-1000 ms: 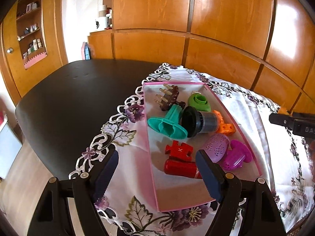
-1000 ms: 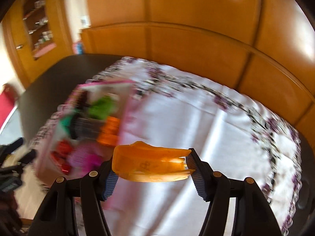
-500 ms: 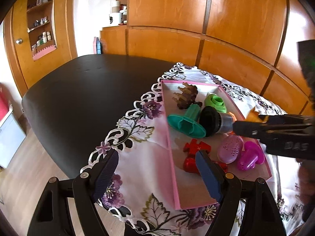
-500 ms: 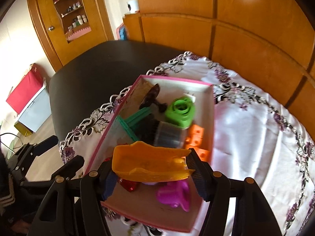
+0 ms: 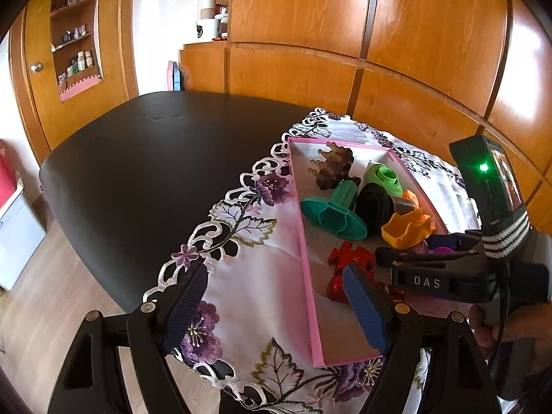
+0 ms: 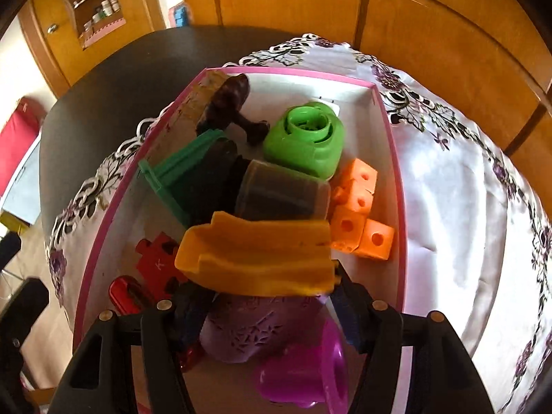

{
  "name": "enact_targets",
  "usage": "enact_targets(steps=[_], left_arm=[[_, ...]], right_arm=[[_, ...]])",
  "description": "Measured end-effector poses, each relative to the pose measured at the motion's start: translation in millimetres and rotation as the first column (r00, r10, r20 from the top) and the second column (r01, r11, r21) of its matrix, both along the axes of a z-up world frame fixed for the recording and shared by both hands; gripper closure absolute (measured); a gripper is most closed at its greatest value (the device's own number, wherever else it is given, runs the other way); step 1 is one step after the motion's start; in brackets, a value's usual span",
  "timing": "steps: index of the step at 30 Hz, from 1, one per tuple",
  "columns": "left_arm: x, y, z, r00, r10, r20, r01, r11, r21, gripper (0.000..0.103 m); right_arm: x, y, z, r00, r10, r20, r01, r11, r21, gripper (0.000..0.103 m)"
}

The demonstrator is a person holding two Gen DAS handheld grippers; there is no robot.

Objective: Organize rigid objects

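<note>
the right tongs [image 6: 262, 296] are clamped on a yellow-orange plastic scoop [image 6: 257, 257], held crosswise between the two pads, directly over the pink-rimmed box [image 6: 390, 131]. in the left wrist view the same scoop [image 5: 408, 229] hangs above the right middle of the box [image 5: 300, 227], at the tip of the right tongs [image 5: 414, 257].

the box sits on a white tablecloth with purple embroidered flowers [image 5: 241, 262], which covers the right part of a black table [image 5: 155, 158]. inside the box, from far to near: a dark brown hair claw [image 6: 226, 100] against the far left wall, a green round piece [image 6: 305, 138], a teal flanged piece [image 6: 172, 176] leaning on a dark cylinder [image 6: 276, 193], a cluster of orange cubes with holes [image 6: 360, 214] along the right wall, a red puzzle piece [image 6: 155, 262], a shiny red object [image 6: 127, 295], a lilac patterned shell [image 6: 248, 331] and a magenta piece [image 6: 303, 372] nearest.

the left tongs [image 5: 276, 307] stand apart with nothing between them, straddling the near left edge of the box above the cloth.
</note>
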State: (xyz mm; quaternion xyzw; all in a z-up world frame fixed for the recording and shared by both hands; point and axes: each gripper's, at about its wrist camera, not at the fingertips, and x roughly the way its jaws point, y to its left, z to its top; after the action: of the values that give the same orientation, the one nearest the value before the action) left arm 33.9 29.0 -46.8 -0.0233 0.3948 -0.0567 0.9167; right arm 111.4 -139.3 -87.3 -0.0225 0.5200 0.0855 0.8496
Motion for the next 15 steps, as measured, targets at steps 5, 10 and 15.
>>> enact_targets(steps=[5,10,15], left_arm=[[-0.5,-2.3,1.2,1.000,0.000,0.001,0.000,1.000,0.006,0.022],[-2.2,-5.0,2.6,1.000,0.003,0.007,-0.003,1.000,0.018,0.018],[-5.3,-9.3,7.4,0.999,0.008,0.031,-0.009,1.000,0.030,0.011]], right_arm=[[-10.7,-5.0,5.1,1.000,-0.006,0.031,0.005,1.000,0.022,0.034],[-16.8,-7.6,19.4,0.996,-0.008,0.084,0.005,0.999,0.041,0.026],[-33.2,-14.6,37.9,0.986,-0.037,0.161,0.026,0.997,0.069,0.025]])
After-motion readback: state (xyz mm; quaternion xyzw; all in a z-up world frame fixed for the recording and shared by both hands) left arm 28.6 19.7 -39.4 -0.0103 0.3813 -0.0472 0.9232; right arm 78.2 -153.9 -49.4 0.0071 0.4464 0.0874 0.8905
